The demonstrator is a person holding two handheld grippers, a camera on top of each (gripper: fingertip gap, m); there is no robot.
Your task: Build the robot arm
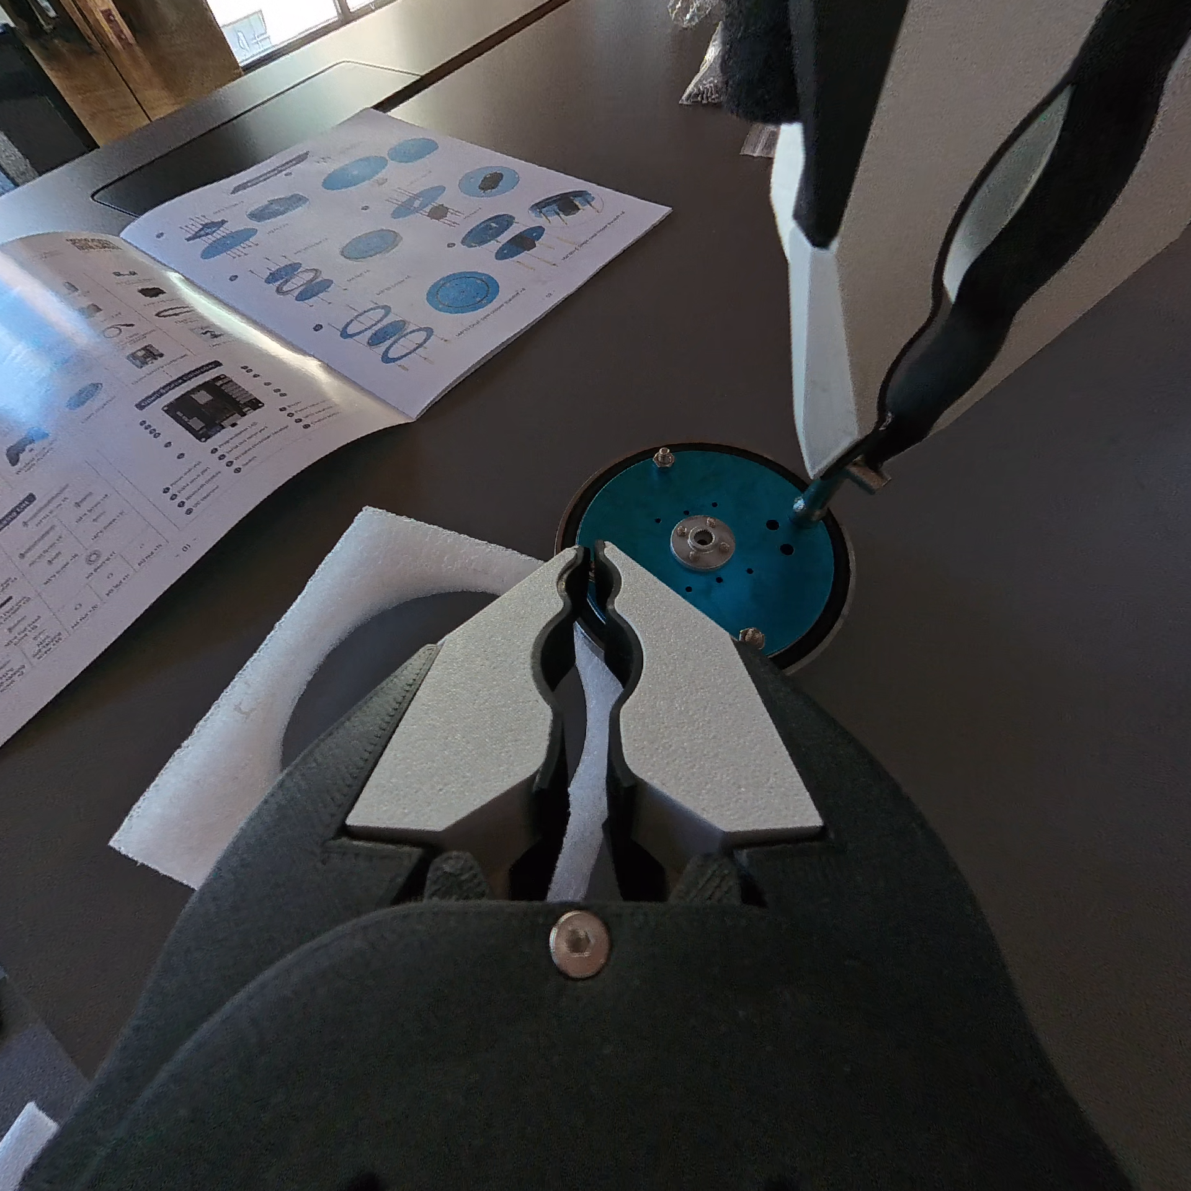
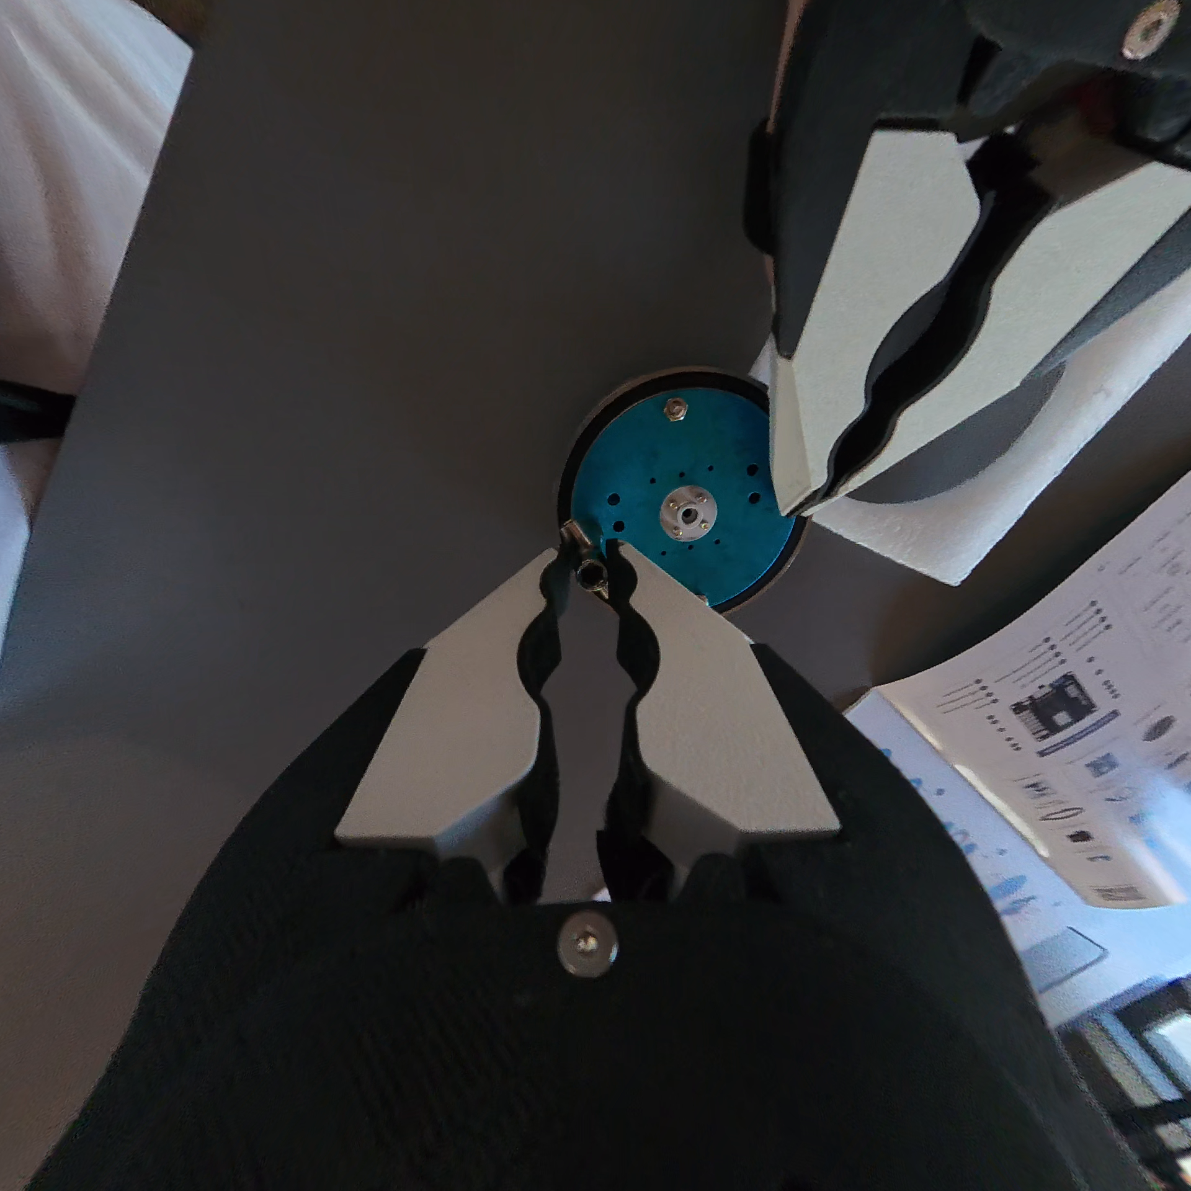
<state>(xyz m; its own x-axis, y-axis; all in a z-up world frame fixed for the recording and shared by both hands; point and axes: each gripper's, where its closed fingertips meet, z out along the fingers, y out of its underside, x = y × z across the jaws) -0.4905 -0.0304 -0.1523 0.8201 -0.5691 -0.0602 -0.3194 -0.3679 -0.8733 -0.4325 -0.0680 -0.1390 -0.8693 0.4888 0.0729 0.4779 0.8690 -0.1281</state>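
Blue disc (image 1: 709, 561) is seen flat on the dark desk (image 1: 967, 709), a round anodised plate seated in a black-rimmed ring, peppered with small holes, a silver hub (image 1: 701, 543) fixed at its centre and small nuts standing near its edge. It is worked from two sides at once. The left gripper (image 1: 591, 548) is brought in low at the near rim, and its tips are closed on the edge of the disc, so the plate looks pinned in place. The right gripper (image 2: 583, 548) is set at the opposite rim, clenched on a small metal tool (image 2: 590, 570), a short L-shaped key by the look of it. From the left wrist view the tool's shaft (image 1: 813, 499) is seen slanting down from the tips onto a fastener at the disc's edge, its long axis steep and tilted toward the rim. Both grippers are equally close, each touching its own side. Just beside the disc a white foam sheet (image 1: 412, 554) with a round cut-out is spread, and farther off an open booklet (image 1: 387, 271) of diagrams is laid out.
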